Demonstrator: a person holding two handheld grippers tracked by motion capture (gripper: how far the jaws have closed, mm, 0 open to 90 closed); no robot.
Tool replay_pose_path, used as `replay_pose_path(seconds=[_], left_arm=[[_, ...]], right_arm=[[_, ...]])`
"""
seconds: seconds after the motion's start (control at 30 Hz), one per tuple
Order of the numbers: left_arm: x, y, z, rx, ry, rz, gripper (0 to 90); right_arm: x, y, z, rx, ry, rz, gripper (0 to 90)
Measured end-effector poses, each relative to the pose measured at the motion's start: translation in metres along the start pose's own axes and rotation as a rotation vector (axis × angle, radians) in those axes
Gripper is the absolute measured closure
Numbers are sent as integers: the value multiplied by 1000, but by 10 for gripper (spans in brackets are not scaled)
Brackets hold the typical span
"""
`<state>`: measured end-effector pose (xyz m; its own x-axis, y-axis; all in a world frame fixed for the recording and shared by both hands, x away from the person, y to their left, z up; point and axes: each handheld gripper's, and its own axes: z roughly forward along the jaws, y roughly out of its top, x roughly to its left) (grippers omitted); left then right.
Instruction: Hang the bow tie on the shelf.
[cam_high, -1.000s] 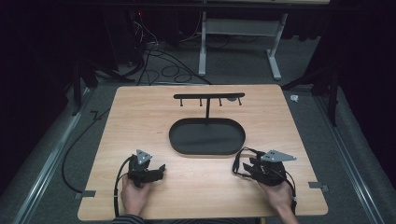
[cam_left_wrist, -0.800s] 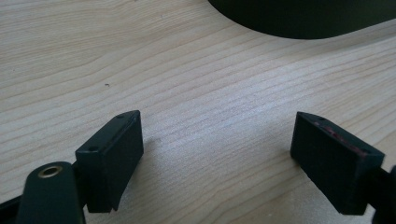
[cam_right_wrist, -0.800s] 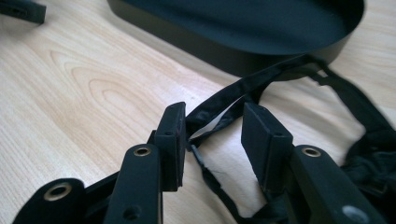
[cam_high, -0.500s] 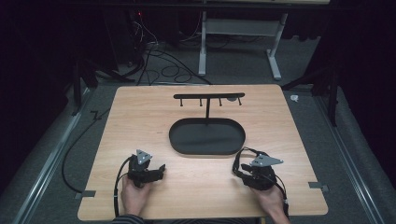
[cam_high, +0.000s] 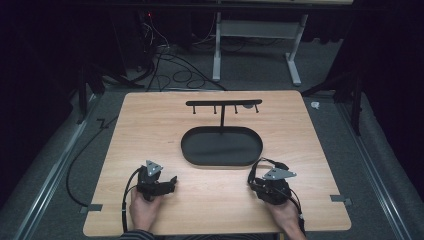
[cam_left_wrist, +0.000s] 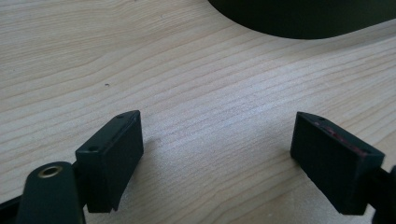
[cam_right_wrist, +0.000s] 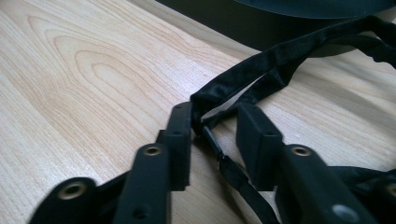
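Note:
A black oval tray (cam_high: 221, 146) lies mid-table, and a black stand (cam_high: 223, 103) with a bar of small hooks rises from its far edge. My right gripper (cam_high: 256, 184) rests near the table's front right, its jaws drawn close together. A black fabric strap (cam_right_wrist: 261, 65) runs up from between them towards the tray (cam_right_wrist: 261, 25). The strap (cam_high: 261, 162) loops in front of the gripper, just off the tray's near right rim. My left gripper (cam_high: 172, 181) sits at the front left, open, with bare wood between its fingertips (cam_left_wrist: 119, 140). The tray's edge (cam_left_wrist: 299, 21) lies ahead of it.
The wooden table (cam_high: 150, 130) has bare room to the left of, right of and behind the tray. Grey tape tabs (cam_high: 338, 199) mark the front corners. Cables and a white desk frame (cam_high: 220, 45) stand on the dark floor beyond the far edge.
My right gripper has slid left and a little towards the front edge, and the strap loop has come along with it. The left gripper has stayed put.

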<state>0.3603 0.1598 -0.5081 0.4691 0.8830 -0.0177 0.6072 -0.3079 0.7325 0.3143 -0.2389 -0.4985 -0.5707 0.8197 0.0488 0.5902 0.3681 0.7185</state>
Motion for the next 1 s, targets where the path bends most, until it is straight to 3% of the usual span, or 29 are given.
replay_pose_path(seconds=[0.27,0.67,1.0], left_arm=[[0,0,0,0,0,0,175],[0,0,0,0,0,0,175],[0,0,0,1,-2,-1,176]], right_arm=[[2,-2,-2,-1,-10,-39,880],[0,3,-15,-37,-1,-63,887],[-5,13,-27,-67,10,-52,888]])
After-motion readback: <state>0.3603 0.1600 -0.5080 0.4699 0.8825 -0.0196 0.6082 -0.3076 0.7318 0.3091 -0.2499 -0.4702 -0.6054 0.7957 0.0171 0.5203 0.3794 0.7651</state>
